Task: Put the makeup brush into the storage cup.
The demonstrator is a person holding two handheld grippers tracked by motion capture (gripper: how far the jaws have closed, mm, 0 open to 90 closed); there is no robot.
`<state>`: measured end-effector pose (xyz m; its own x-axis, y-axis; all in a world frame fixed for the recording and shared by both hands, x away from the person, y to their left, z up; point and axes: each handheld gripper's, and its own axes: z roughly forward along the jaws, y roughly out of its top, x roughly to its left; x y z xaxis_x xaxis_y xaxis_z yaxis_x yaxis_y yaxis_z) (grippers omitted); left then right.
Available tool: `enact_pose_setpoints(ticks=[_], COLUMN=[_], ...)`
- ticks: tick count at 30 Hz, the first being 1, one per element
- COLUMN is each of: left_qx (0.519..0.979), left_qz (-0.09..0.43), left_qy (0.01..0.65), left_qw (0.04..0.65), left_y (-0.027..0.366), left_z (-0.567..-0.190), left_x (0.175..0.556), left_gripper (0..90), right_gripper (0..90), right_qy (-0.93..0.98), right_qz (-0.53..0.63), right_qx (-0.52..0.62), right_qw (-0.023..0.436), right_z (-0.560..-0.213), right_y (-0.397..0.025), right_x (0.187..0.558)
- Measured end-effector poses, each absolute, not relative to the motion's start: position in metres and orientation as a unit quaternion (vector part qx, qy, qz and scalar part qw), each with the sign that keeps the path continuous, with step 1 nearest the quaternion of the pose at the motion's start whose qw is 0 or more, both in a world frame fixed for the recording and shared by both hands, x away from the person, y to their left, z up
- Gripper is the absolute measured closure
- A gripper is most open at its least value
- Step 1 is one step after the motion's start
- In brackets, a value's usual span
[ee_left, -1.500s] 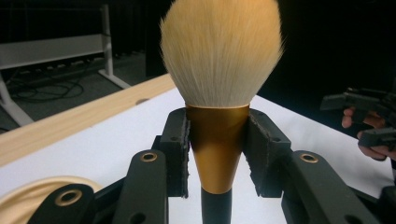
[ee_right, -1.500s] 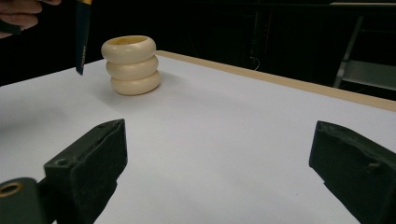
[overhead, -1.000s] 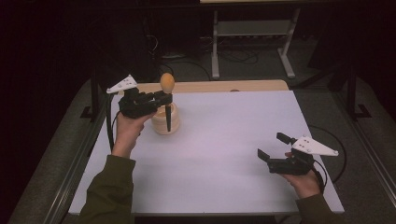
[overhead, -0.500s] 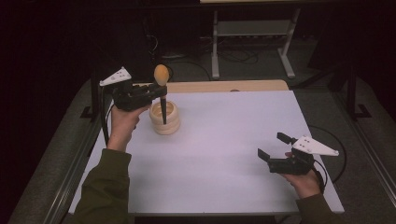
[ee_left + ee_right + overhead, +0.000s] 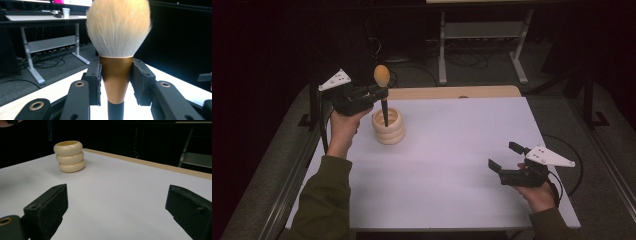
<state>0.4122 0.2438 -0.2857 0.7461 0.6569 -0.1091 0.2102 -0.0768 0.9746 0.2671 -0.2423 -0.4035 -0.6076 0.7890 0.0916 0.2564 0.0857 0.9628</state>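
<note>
A makeup brush (image 5: 382, 75) with a tan bristle head, copper ferrule and black handle stands upright in my left gripper (image 5: 379, 93), which is shut on the ferrule (image 5: 117, 80). The bristles (image 5: 117, 30) rise above the jaws. Its handle end hangs over the mouth of a cream ringed holder (image 5: 388, 129) at the table's far left. In the right gripper view the holder (image 5: 70, 156) has nothing standing in it. My right gripper (image 5: 504, 156) rests near the front right, open and holding nothing (image 5: 125, 207).
The white table top (image 5: 452, 165) has a wooden strip (image 5: 452, 92) along its far edge. A metal desk frame (image 5: 482, 35) and cables stand on the floor beyond. A dark rail (image 5: 297, 170) runs along the table's left side.
My left gripper has risen and shifted left with the brush, drawing the handle up out of the holder. The right gripper has stayed put.
</note>
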Motion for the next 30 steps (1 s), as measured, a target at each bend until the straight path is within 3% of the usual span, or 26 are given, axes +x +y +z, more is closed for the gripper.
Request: enact_pose_setpoints(ticks=[30], left_qx=[0.707], left_qz=[0.206], left_qy=[0.35], left_qw=[0.579], left_y=[0.255], left_z=[-0.322], left_x=[0.439], left_gripper=[63.0], right_gripper=[3.7], right_qy=[0.696], right_qz=[0.564], right_qx=[0.377], right_qw=[0.235], right_z=[-0.403], right_y=[-0.243], right_x=[0.266])
